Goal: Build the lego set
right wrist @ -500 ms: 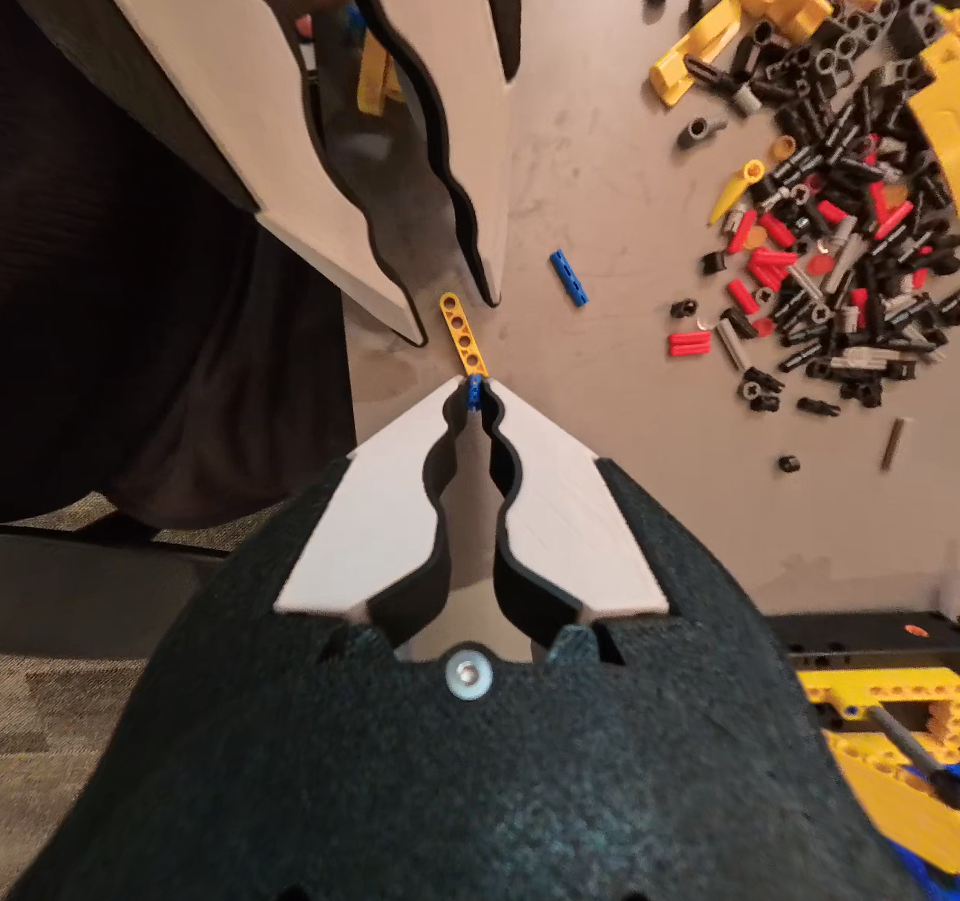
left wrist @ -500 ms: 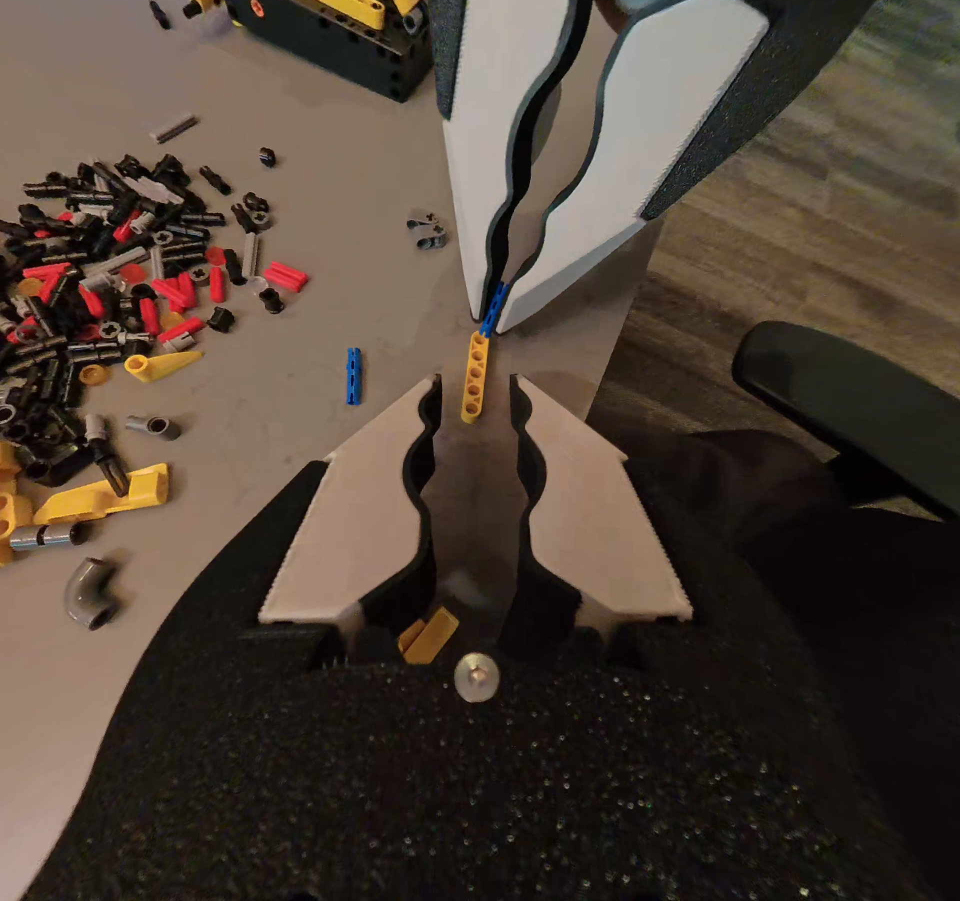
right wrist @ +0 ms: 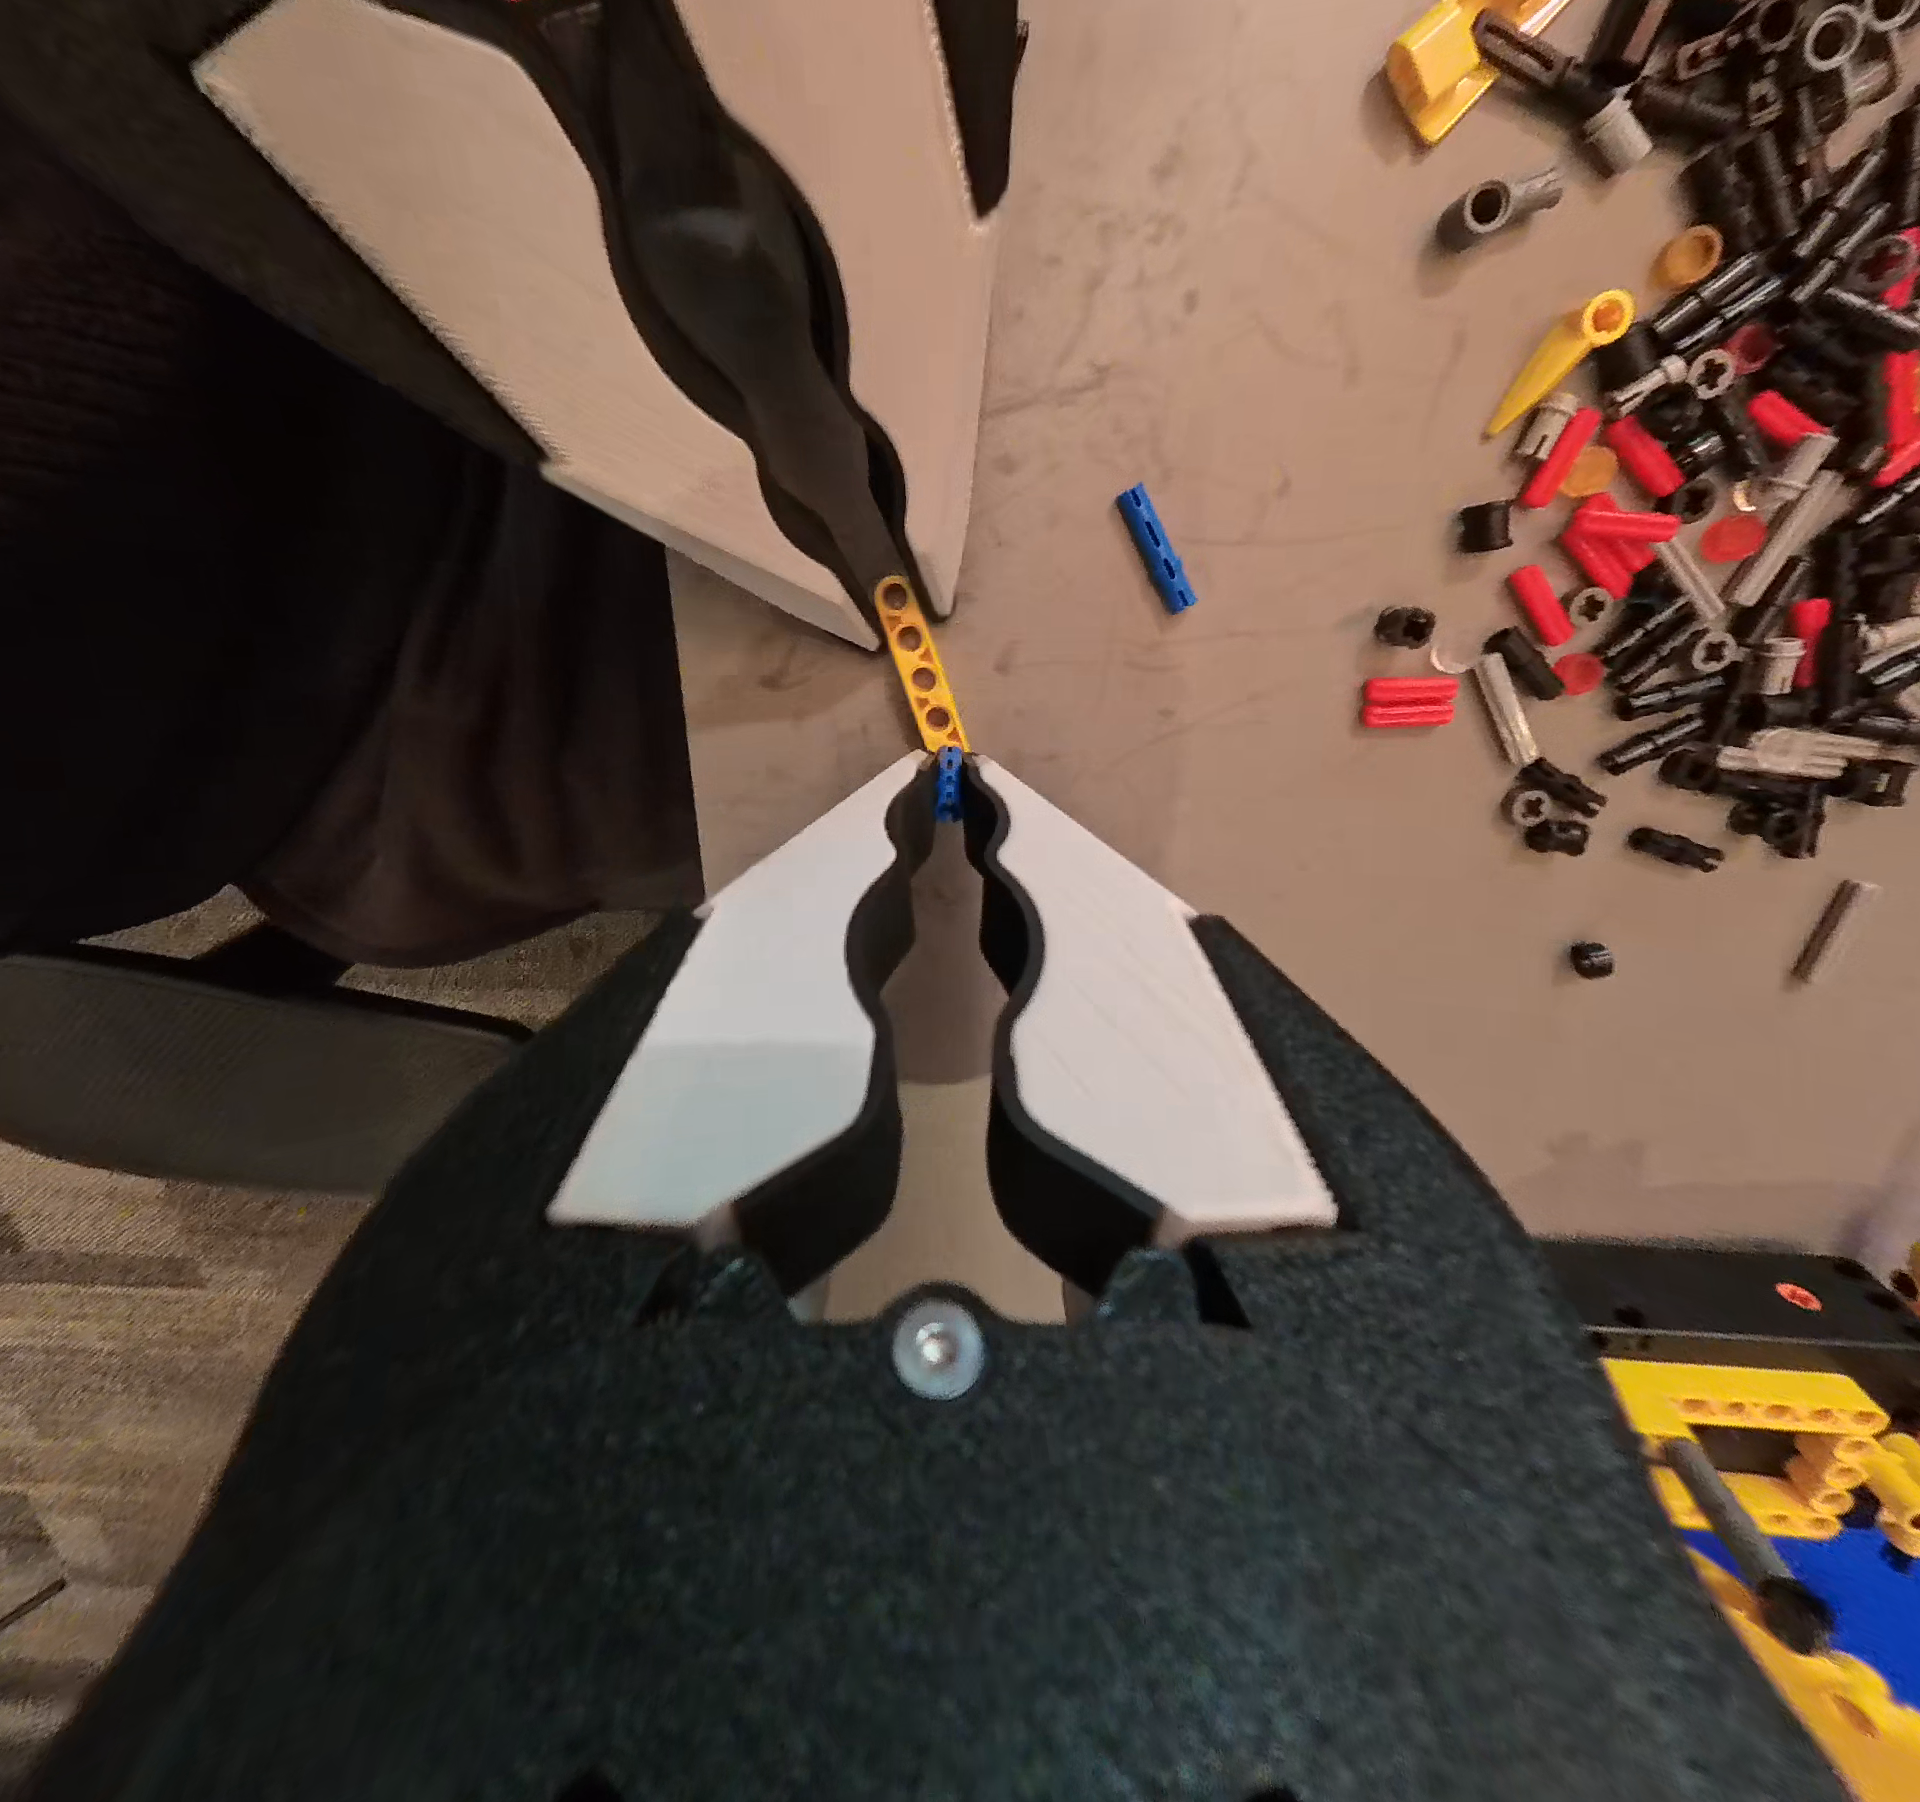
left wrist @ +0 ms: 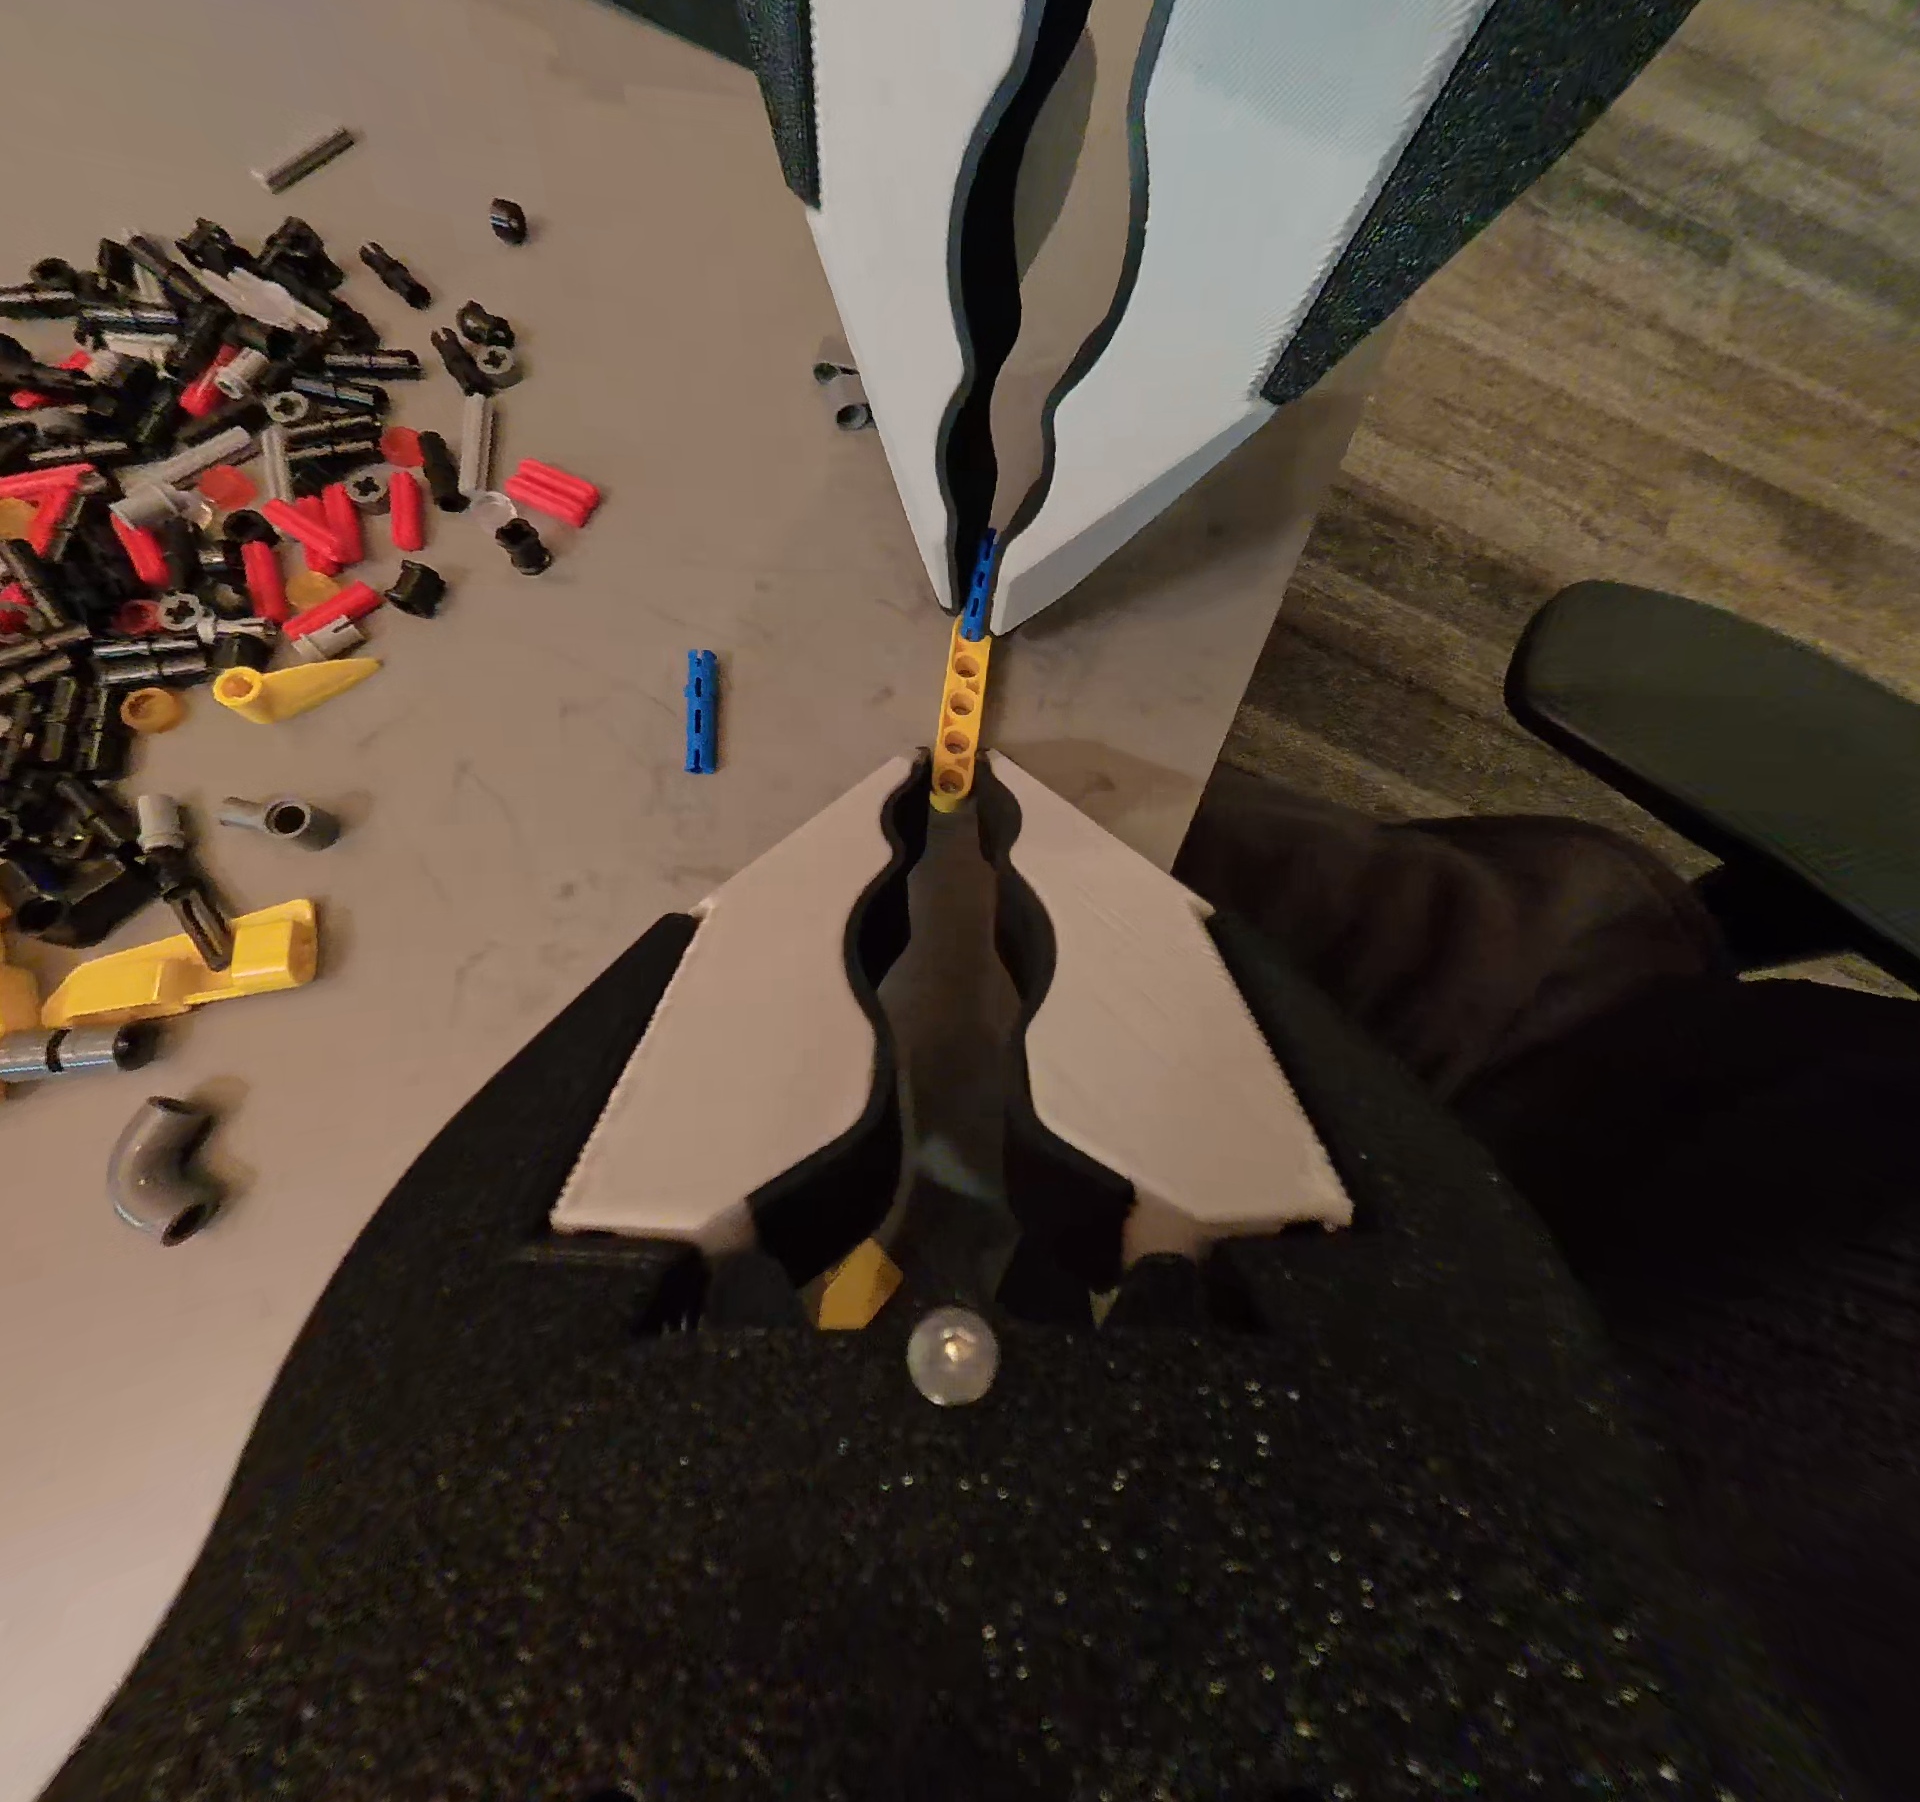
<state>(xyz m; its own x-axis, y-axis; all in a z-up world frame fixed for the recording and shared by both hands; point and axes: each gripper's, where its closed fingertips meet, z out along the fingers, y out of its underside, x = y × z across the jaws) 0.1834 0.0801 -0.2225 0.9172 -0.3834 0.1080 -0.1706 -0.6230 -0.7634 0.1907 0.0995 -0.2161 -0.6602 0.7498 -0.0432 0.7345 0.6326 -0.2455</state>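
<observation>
Centrally in the left wrist view, the left gripper (left wrist: 951, 765) has its fingers pinching the near end of a thin yellow beam (left wrist: 961, 713) with a row of holes. From the top of the frame the right gripper (left wrist: 977, 609) reaches down, fingers pressed on a short blue pin (left wrist: 978, 589) that touches the beam's far end. Keeping pin and hole in line, judging by this, would need both grips steady. A loose blue pin (left wrist: 701, 710) lies on the grey bench (left wrist: 582, 817) just left, and a pile of small parts (left wrist: 208, 505) fills the left edge.

Seen from the right wrist view, the right gripper (right wrist: 948, 765) nips the blue pin (right wrist: 948, 784) at centre; the yellow beam (right wrist: 920, 677) runs up-left into the left gripper (right wrist: 904, 604). The pile of small parts (right wrist: 1714, 557) sits at right, and a yellow and black model (right wrist: 1766, 1461) at lower right.
</observation>
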